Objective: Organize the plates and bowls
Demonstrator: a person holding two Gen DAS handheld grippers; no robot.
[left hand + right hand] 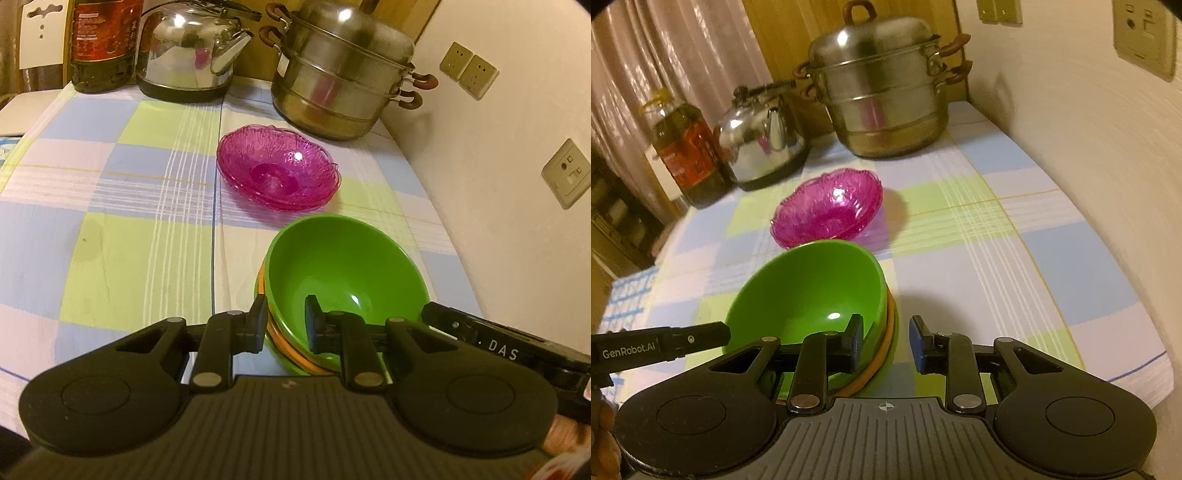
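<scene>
A stack of bowls sits on the checked cloth, with a green bowl (343, 266) (812, 288) on top and an orange rim (284, 347) (882, 350) showing under it. My left gripper (286, 325) straddles the stack's near left rim, one finger outside and one inside the green bowl, slightly apart from the wall. My right gripper (886, 343) straddles the near right rim; its outer pad stands clear of the bowls. Beyond the stack lies a pink glass bowl (277, 170) (827, 206), apart from it.
At the back stand a steel steamer pot (343, 74) (882, 92), a steel kettle (188, 55) (761, 144) and an oil bottle (103, 44) (687, 147). A wall with sockets (565, 173) runs along the right. The table's edge (1137, 373) lies near right.
</scene>
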